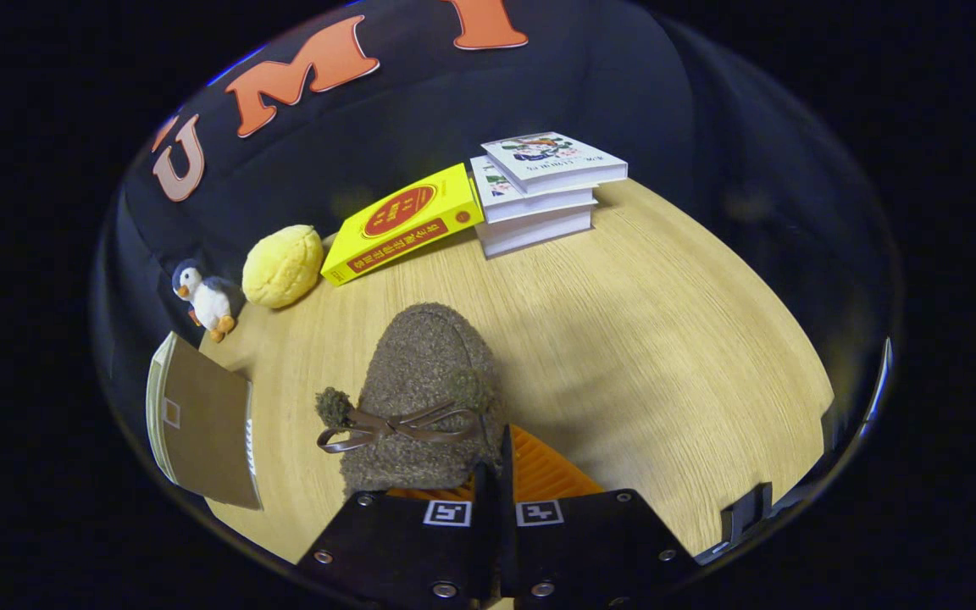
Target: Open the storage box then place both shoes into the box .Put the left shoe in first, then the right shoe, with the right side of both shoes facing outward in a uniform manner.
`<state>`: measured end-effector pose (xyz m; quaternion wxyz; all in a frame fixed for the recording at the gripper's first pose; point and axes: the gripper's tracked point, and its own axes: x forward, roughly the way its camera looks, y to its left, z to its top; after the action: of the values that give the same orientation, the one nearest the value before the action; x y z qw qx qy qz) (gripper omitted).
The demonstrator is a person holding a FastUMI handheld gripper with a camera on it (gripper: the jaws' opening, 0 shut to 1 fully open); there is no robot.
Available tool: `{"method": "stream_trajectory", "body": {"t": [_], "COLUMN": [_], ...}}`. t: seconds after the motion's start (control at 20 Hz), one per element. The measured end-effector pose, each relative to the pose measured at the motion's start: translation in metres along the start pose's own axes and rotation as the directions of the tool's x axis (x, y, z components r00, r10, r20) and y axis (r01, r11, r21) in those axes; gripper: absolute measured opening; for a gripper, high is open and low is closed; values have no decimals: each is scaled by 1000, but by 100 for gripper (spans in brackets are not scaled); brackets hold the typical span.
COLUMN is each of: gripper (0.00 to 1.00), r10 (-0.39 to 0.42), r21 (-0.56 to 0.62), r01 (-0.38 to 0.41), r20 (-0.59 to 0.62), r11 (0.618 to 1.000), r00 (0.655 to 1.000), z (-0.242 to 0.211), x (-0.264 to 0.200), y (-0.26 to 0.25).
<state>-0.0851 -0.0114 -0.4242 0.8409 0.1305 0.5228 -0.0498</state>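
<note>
Gripper (495,474), lower centre, is pinching the fuzzy shoe's (429,381) rim with fingers nearly together; judged advice: keep level heading boxward.

Fuzzy brown bow-tied shoe (429,381) on table

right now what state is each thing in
gripper: fingers closed together on the shoe's rear edge
brown fuzzy shoe: upright, toe pointing away, bow tied, held just ahead of the fingers
yellow book: closed, tilted, leaning on the stack
stack of white books: closed, lying flat
toy penguin: standing upright
yellow plush bun: resting on the table
brown-covered booklet: closed, flat
</note>
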Motion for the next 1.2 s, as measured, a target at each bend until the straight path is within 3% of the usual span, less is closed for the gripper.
{"method": "stream_trajectory", "body": {"t": [0.35,0.75,1.2], "gripper": [5,5,5], "r10": [83,166,259], "r21": [-82,-222,-268], "r01": [-81,-172,-275], "r20": [19,-45,-97], "r11": [993,960,923], "r00": [996,985,961], "z": [13,-5,-22], "x": [-37,-56,-72], "y": [114,245,372]}}
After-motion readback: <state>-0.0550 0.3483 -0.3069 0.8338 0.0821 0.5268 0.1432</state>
